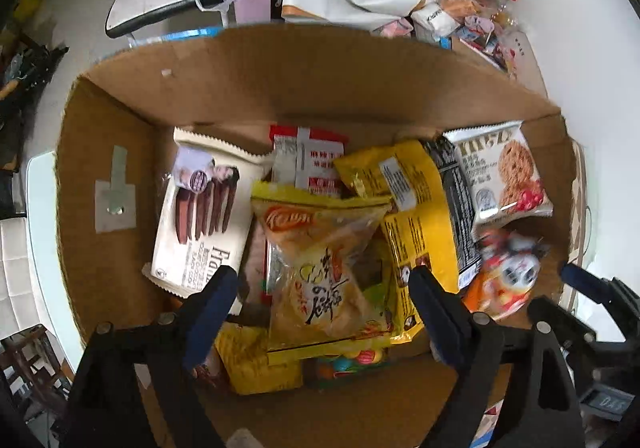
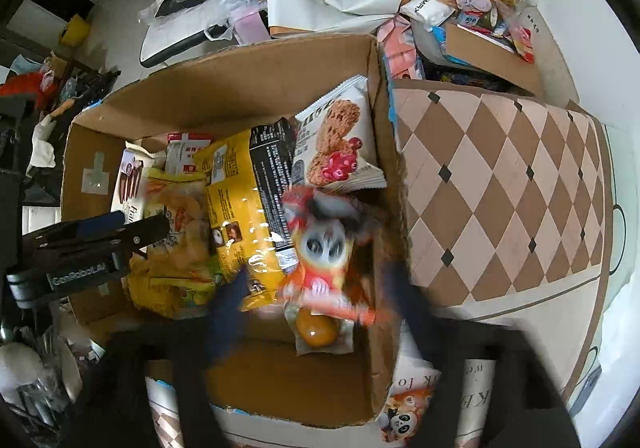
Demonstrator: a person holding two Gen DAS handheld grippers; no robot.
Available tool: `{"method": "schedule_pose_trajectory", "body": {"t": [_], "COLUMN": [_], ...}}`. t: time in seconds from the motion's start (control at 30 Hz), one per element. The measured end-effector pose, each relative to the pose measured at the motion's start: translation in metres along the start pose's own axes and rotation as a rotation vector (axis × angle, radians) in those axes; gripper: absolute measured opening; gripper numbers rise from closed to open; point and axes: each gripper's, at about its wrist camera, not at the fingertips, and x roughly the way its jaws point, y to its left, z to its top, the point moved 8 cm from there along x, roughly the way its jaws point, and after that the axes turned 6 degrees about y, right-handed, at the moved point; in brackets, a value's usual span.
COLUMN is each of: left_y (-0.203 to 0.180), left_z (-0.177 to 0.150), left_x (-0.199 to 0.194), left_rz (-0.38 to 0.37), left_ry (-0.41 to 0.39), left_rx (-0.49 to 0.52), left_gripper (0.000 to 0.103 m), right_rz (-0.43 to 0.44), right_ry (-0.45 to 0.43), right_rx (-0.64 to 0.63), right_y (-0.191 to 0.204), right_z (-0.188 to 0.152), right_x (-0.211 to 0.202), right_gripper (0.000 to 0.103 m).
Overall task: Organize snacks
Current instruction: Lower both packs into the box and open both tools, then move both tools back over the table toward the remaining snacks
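From the left wrist view, the cardboard box [image 1: 104, 151] stood open and crowded with snacks: a cream chocolate-biscuit packet [image 1: 204, 207] at the left, a yellow rice-cracker bag [image 1: 324, 268] in the middle, a white oat-cookie packet [image 1: 504, 171] at the right. The left gripper [image 1: 320, 296] hovered over them, its fingers [image 1: 212, 300] apart and holding nothing. From the right wrist view, a blurred orange panda packet [image 2: 324, 248] lay among the snacks near the box's right wall, below the oat-cookie packet. The right gripper [image 2: 316, 304] hung above it, fingers spread wide and empty. A second box [image 2: 492, 59] of snacks sat further back on the desk [image 2: 592, 19].
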Motion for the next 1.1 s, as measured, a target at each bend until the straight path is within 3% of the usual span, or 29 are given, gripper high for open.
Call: {"method": "schedule_pose_trajectory", "body": {"t": [0.43,0.7,1.1], "left_y": [-0.007,0.000,-0.006], "left_z": [-0.017,-0.056,-0.129], "left_x": [-0.033,-0.065,-0.106], "left_rz": [0.025,0.065,0.095], "left_ry": [-0.100,-0.206,-0.333], "left_rx": [0.024,0.001,-0.011], "left_gripper": [0.088,0.088,0.088], "right_rz": [-0.025,-0.050,-0.035], "right_ry": [-0.028,-0.103,-0.187], "right_rx": [-0.043,-0.075,-0.082], "right_y": [0.014,0.024,0.039], "right_z": [-0.011,-0.035,-0.098], "right_x": [-0.015,-0.043,-0.069], "right_gripper": [0.091,0.094,0.094]}}
